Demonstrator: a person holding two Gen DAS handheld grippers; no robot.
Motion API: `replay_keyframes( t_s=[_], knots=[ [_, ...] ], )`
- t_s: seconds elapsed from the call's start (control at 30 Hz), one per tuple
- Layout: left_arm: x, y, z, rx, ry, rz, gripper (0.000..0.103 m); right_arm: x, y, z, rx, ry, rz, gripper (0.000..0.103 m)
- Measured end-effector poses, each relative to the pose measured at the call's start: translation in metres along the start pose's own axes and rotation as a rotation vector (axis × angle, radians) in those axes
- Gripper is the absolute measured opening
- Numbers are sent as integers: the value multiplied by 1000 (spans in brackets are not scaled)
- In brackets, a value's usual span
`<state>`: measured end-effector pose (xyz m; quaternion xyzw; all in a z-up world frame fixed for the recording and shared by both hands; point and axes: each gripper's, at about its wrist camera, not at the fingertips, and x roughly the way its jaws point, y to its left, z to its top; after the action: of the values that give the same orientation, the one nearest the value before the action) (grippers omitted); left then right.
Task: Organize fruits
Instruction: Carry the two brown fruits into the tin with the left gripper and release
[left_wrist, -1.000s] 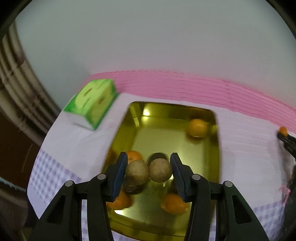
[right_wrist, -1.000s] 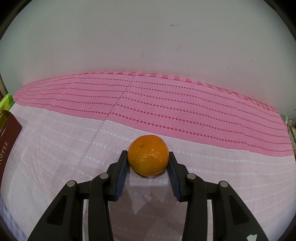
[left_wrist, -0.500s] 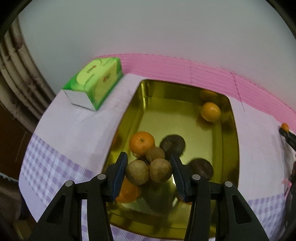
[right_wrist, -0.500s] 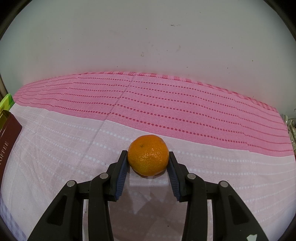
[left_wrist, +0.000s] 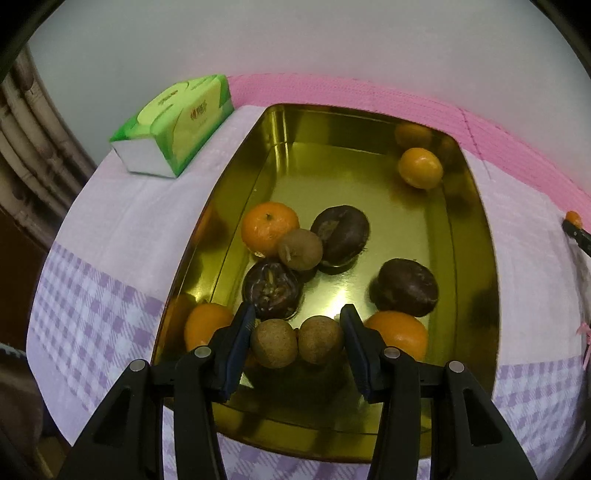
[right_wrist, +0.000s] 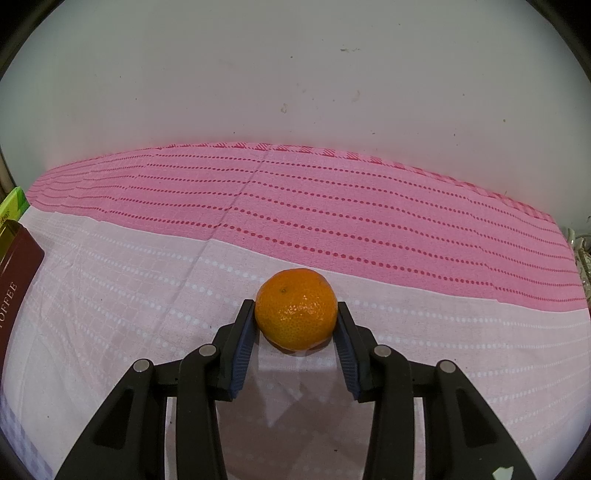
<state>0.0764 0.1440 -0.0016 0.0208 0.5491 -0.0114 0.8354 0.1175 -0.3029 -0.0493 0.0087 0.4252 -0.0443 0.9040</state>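
Note:
My left gripper (left_wrist: 297, 341) is shut on two small brown round fruits (left_wrist: 274, 348), side by side, over the near end of a gold tray (left_wrist: 476, 236). In the tray lie several tangerines (left_wrist: 269, 227), three dark brown fruits (left_wrist: 341, 232) and one more small brown fruit (left_wrist: 300, 248). My right gripper (right_wrist: 295, 325) is shut on a tangerine (right_wrist: 295, 308) low over the pink-and-white tablecloth (right_wrist: 332, 221); I cannot tell whether the tangerine touches the cloth. The right gripper's tip with its tangerine shows at the right edge of the left wrist view (left_wrist: 573, 219).
A green tissue pack (left_wrist: 175, 125) lies left of the tray. The tray's dark red side marked "TOFFEE" (right_wrist: 14, 280) shows at the left edge of the right wrist view. A white wall stands behind the table. The cloth's near edge is purple checked (left_wrist: 92, 306).
My left gripper, still holding the two brown fruits, has risen and drawn back toward the tray's near end, so more of the tray shows. My right gripper has not moved.

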Motion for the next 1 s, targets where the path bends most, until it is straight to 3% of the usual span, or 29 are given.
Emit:
replay_keyframes(
  t_s=[0.7, 1.0],
  knots=[
    [3, 1, 4, 13, -5, 44, 50, 0, -3, 1, 6, 3, -4, 42],
    [-9, 3, 6, 29, -50, 71, 64, 0, -3, 2, 0, 3, -1, 43]
  ],
)
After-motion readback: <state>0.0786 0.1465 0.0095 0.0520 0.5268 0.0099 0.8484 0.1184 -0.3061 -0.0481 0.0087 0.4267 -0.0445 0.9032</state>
